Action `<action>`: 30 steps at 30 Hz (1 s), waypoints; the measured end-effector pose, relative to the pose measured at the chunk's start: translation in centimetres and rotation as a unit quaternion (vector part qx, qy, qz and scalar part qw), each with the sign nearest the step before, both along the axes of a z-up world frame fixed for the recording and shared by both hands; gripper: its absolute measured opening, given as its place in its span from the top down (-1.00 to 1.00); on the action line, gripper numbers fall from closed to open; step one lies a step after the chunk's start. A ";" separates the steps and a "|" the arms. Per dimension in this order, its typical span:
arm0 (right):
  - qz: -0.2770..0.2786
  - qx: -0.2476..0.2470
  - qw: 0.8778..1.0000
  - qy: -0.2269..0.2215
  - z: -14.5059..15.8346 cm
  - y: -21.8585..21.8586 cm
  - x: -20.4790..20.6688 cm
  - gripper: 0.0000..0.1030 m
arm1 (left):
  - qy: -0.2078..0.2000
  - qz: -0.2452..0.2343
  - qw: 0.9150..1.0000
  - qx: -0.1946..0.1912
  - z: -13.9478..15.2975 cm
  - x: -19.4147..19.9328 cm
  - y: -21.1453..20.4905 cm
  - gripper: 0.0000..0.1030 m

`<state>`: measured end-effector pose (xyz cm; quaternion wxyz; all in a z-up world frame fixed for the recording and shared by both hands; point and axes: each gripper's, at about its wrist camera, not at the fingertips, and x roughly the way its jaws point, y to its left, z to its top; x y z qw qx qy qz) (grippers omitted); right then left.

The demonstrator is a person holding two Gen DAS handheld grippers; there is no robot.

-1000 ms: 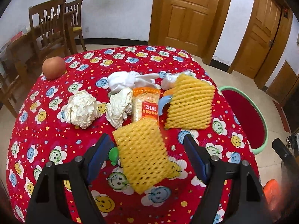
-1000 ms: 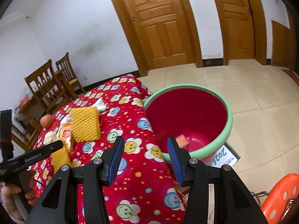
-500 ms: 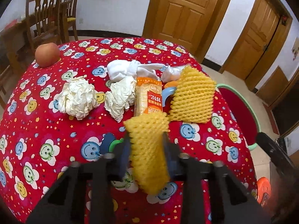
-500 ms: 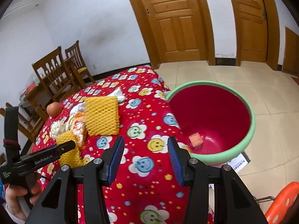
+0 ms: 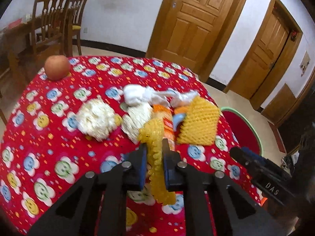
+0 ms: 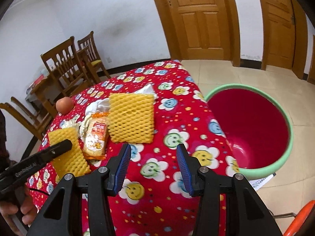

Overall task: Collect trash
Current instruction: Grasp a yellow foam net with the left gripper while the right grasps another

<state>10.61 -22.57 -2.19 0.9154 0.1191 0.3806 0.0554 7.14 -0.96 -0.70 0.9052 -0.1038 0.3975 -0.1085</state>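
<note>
My left gripper (image 5: pixel 154 149) is shut on a yellow foam net (image 5: pixel 156 153), squeezed thin and lifted off the red tablecloth; it also shows in the right wrist view (image 6: pixel 66 153). A second yellow foam net (image 5: pixel 198 125) (image 6: pixel 131 118) lies on the table beside an orange snack packet (image 6: pixel 96 135), crumpled white paper balls (image 5: pixel 96 120) and white plastic scraps (image 5: pixel 145 95). My right gripper (image 6: pixel 153 157) is open and empty above the table's near right part. The red basin with a green rim (image 6: pixel 256 127) stands on the floor to the right of the table.
An apple (image 5: pixel 57 67) sits at the table's far left corner. Wooden chairs (image 6: pixel 65 64) stand behind the table. Wooden doors (image 6: pixel 198 19) line the back wall. An orange stool (image 6: pixel 301 218) is at the lower right, next to the basin.
My left gripper shut on the near foam net and lifted it off the cloth. My right gripper swung left, from over the basin to over the table.
</note>
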 end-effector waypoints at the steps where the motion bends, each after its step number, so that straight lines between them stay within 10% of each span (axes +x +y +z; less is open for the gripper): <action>1: 0.001 0.001 1.000 0.002 -0.1 0.2 0.1 0.04 | -0.006 0.007 1.000 0.006 0.2 0.2 0.3 0.75; 21: 0.003 0.050 0.997 0.066 -3.0 1.3 4.9 0.07 | -0.031 0.016 0.999 0.014 0.1 2.7 1.0 0.75; 25: 0.014 0.054 0.996 0.072 -3.1 1.9 5.0 0.64 | -0.025 0.013 1.000 0.014 -0.1 2.7 0.8 0.75; 30: 0.023 0.050 0.996 0.065 -2.5 2.3 4.1 0.87 | -0.028 0.012 0.999 0.014 0.2 2.2 0.7 0.75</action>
